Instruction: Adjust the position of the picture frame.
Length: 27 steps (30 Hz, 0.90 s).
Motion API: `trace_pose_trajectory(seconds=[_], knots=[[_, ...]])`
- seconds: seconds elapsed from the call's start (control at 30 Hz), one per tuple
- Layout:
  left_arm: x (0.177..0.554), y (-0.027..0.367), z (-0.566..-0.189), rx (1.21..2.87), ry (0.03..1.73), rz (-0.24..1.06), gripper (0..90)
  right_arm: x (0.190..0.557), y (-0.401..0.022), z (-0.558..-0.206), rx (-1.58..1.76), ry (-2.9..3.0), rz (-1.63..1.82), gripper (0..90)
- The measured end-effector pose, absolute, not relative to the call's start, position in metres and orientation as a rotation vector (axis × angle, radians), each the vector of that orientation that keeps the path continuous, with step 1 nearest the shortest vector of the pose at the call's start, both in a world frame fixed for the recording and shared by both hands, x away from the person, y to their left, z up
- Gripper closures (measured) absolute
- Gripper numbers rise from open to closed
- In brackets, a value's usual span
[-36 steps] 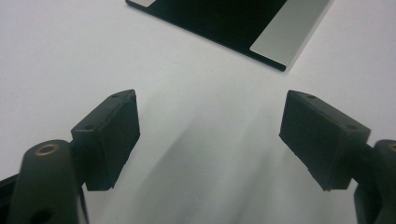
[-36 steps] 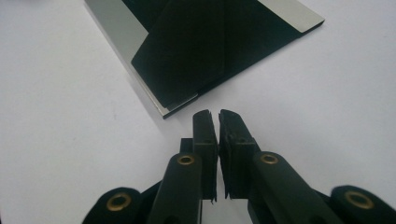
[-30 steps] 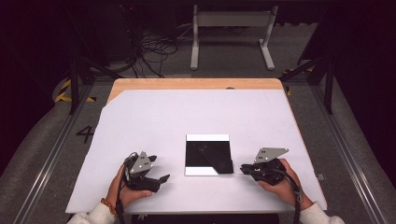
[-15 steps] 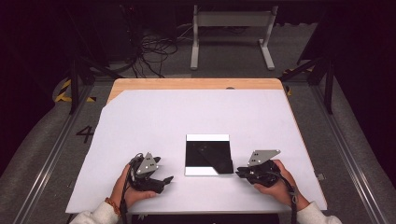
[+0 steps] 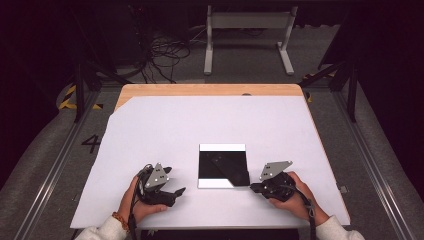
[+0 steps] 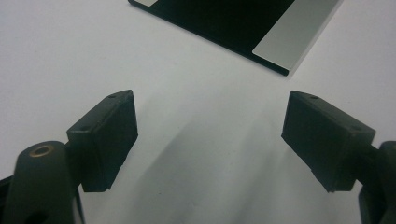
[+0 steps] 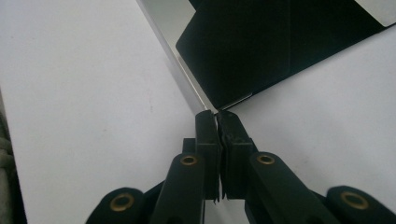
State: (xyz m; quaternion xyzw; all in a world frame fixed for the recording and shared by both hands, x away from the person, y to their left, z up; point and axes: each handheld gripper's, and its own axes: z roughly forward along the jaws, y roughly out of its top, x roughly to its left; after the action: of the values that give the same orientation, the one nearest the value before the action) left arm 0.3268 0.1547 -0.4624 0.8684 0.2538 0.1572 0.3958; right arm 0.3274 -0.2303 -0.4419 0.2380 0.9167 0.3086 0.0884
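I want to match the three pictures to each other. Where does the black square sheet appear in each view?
High view: the black square sheet lies at lower centre of the white table, between the two grippers.
Left gripper view: its corner sits at the top edge, beyond the open fingers.
Right gripper view: it is at upper right, its corner at the shut fingers.
Shared landmark: the sheet's pale border strip.

white sheet [image 5: 210, 130]: covers nearly the whole desk | wooden desk [image 5: 200, 90]: bare strip along the far edge, bare wedge at the far left corner | white frame [image 5: 247, 22]: on the floor beyond the far edge | black cables [image 5: 160, 52]: tangled on the floor, left of the frame | yellow-black tape [image 5: 67, 100]: floor off the far left corner
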Motion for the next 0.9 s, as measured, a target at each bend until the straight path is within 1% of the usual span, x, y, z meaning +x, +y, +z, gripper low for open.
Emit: trace_pose_trajectory(seconds=[0.23,0.9], knots=[[0.3264,0.1541,-0.4622,2.203,0.643,0.397,18.8,0.3288,-0.2286,-0.4415,0.728,2.726,0.909,90.0],[0.3323,0.1554,-0.4619,2.204,0.626,0.385,17.9,0.3297,-0.2300,-0.4433,0.729,2.719,0.948,90.0]])
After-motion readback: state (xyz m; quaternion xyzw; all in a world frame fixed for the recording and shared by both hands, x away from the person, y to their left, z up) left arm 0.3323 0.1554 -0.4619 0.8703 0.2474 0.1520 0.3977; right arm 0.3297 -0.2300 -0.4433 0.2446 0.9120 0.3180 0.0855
